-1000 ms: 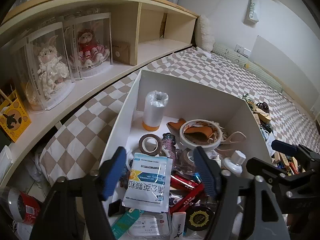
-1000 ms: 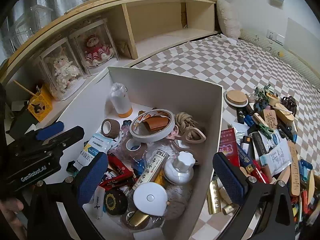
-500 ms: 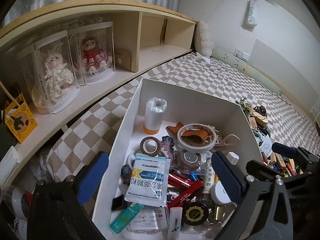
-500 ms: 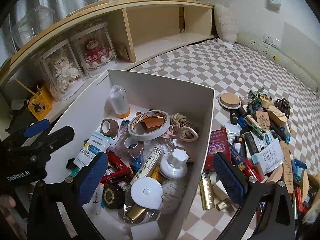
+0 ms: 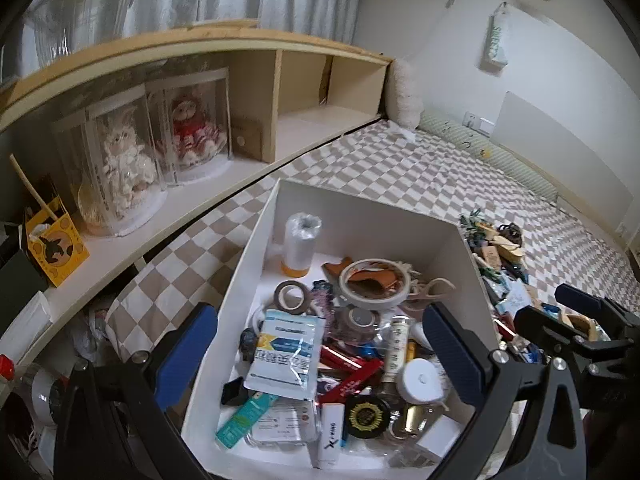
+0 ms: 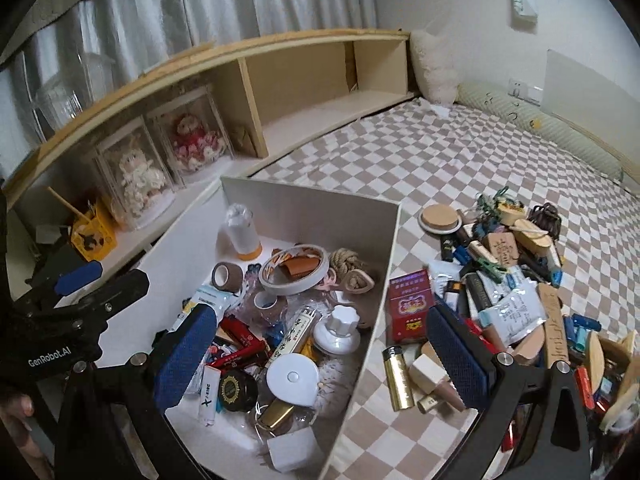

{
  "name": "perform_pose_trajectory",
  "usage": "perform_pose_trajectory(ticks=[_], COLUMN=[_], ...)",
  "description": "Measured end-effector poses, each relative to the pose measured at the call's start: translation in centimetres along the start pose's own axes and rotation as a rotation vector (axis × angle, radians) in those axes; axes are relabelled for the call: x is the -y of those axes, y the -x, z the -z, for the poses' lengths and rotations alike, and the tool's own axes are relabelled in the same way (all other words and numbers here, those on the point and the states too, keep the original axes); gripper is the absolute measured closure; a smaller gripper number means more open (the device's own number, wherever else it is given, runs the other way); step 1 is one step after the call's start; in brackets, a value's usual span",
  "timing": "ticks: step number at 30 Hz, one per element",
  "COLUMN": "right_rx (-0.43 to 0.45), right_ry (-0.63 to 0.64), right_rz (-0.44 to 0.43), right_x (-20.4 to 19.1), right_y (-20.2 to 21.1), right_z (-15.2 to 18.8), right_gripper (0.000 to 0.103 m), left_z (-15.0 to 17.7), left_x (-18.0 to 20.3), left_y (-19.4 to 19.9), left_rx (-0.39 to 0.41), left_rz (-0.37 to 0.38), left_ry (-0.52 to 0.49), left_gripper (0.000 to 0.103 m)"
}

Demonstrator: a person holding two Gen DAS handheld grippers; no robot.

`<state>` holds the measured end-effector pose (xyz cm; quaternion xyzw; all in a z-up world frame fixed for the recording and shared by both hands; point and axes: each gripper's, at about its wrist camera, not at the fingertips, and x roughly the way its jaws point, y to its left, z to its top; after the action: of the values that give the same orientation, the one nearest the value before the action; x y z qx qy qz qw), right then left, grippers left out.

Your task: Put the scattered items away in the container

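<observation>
Both tongs (image 5: 320, 354) (image 6: 320, 354) gape empty above the white box's (image 6: 312, 204) rim.

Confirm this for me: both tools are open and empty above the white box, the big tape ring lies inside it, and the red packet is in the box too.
Wrong on the red packet: the right wrist view shows it outside the white box, on the checkered cover beside the box's wall. The rest stands: the left tool and right tool are open and empty, and the big tape ring lies inside.
</observation>
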<state>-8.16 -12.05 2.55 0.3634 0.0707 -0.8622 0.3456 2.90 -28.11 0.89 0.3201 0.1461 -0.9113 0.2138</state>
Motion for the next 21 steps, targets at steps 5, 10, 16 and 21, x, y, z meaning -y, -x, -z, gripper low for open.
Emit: perform_pose_trajectory(ticks=[5, 10, 16, 21], right_rx=[0.043, 0.067, 0.105, 0.141], right_ry=[-0.008, -0.037, -0.058, -0.067], right_rz=[0.027, 0.047, 0.090, 0.117], right_x=[0.7, 2.1, 4.0, 5.2], right_y=[2.3, 5.0, 8.1, 10.9], right_z=[0.5, 1.6, 2.8, 3.6], right_gripper=[0.000, 0.000, 0.000, 0.000], left_z=[0.1, 0.6, 1.6, 2.6], left_x=[1.6, 3.5, 5.9, 7.9], left_y=[1.8, 3.4, 5.4, 6.7], left_rx=[0.024, 0.042, 0.077, 0.097], left_rz=[0.018, 0.032, 0.037, 0.049], left_ry=[-0.016, -0.046, -0.083, -0.115], left_gripper=[0.000, 0.000, 0.000, 0.000])
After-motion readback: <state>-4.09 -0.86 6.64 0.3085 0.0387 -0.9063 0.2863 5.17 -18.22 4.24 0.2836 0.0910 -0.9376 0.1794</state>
